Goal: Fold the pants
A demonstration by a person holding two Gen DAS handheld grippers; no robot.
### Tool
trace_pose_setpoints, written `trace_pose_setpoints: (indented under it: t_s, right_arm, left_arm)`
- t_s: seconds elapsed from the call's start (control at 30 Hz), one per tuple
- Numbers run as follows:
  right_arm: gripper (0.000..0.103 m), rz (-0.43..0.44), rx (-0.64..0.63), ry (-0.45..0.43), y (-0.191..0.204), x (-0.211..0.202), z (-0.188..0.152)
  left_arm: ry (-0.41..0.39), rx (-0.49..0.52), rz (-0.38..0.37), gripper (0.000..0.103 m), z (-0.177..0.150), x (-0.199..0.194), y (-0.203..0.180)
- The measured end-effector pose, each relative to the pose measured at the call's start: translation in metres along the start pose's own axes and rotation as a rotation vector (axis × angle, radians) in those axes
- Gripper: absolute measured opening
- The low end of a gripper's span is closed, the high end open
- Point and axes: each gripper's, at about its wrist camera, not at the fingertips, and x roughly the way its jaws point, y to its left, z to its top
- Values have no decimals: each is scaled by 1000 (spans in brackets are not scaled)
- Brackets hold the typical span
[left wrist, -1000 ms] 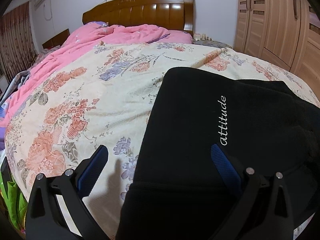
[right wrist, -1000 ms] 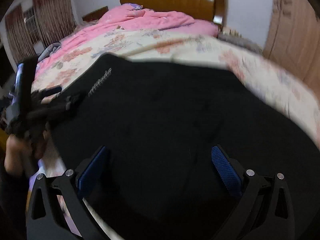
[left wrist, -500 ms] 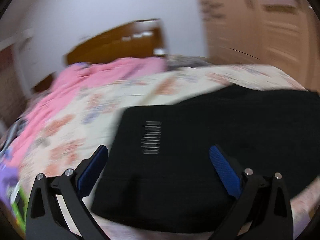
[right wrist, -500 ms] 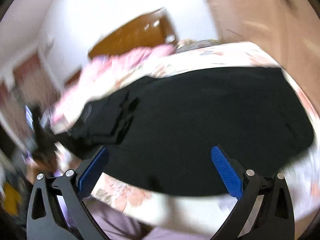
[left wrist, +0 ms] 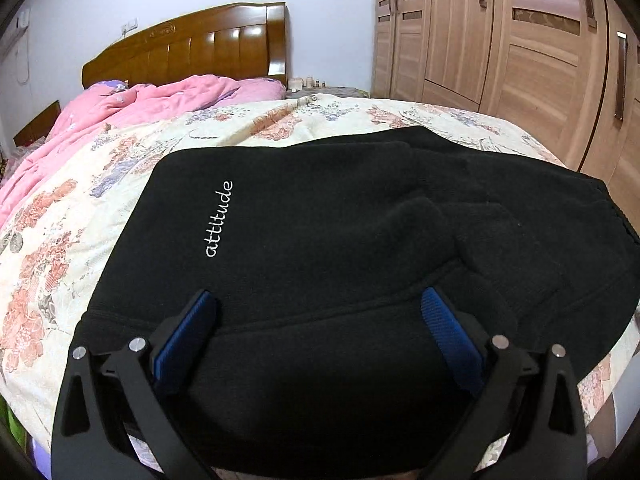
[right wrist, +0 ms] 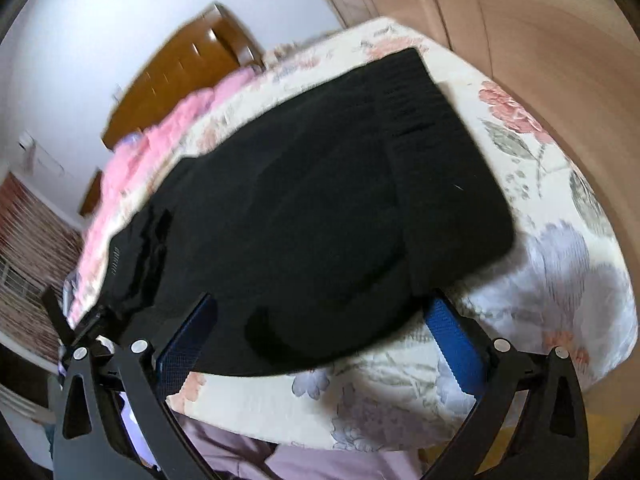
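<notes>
Black pants (left wrist: pixel 360 240) with white "attitude" lettering (left wrist: pixel 219 219) on floral bedspread (left wrist: pixel 60 240)

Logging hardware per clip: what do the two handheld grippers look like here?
Both look identical: the left gripper and right gripper have matte black, angular finger arms with triangular cut-outs and round silver screw heads. Each fingertip carries a blue ribbed pad. No cables, sleeves or printed markings show in either view.

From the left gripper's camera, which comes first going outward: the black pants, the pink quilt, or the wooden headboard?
1. Black fleece pants, directly under the left gripper.
2. Pink crumpled quilt, farther up the bed, on the left.
3. Brown wooden headboard, farthest, against the wall.
</notes>
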Motion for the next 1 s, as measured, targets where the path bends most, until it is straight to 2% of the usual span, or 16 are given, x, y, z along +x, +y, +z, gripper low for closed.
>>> trace_pose_setpoints:
  t_s: [0.1,0.17,0.27,0.33,0.47,0.5,0.53,0.6,0.7,0.77,0.8,0.83,0.87,0.9,0.93,1.0]
  right_arm:
    - [99,68,81,15,-14,-2,4]
    - [99,111,92,26,-19,-4,-1]
    - [99,89,25,45,-11,-6,-7]
    - [97,44,29,42,-5,-5,-6]
    - [72,-68,92,-55,-3,-3,-1]
    - [60,-88,100,-69,-4,-4,-2]
    - [54,-85,112,-84,-8,-6,-4]
    - [50,-48,135,-109,-16,-9,-12]
    - [51,-37,138,-106,-22,-11,-9]
    - [68,3,147,-97,-19,-7,-4]
    - [75,-13,118,-95,-11,-5,-4]
    - [75,-42,96,-99,-6,-3,-4]
    - [71,-79,81,-114,-2,-3,-6]
    - [51,-106,86,-143,-1,-5,-9]
    - [41,-55,113,-172,-9,-6,-14]
    - [30,107,191,-226,-33,-5,-25]
  left_arm:
    - [-3,-1,-1,102,-1,-2,1]
    - [-5,-2,-4,102,-1,-3,2]
    - [-8,-4,-6,102,-1,-4,2]
    - [-10,-5,-9,102,-1,-4,2]
    - [-12,-6,-10,102,-2,-5,2]
    - [-14,-6,-12,102,-2,-5,2]
    - [-14,-6,-13,102,-2,-6,2]
    - [-15,-7,-17,102,-2,-6,2]
    - [-16,-9,-18,102,-2,-7,3]
    - [-16,-9,-19,102,-2,-7,3]
    - [-16,-9,-18,102,-2,-7,3]
    - [-16,-9,-18,102,-2,-7,3]
    - [-16,-9,-18,102,-2,-7,3]
    - [-16,-9,-19,102,-2,-7,3]
    - [-16,-8,-19,102,-2,-7,3]
    - [-16,-9,-20,102,-2,-7,3]
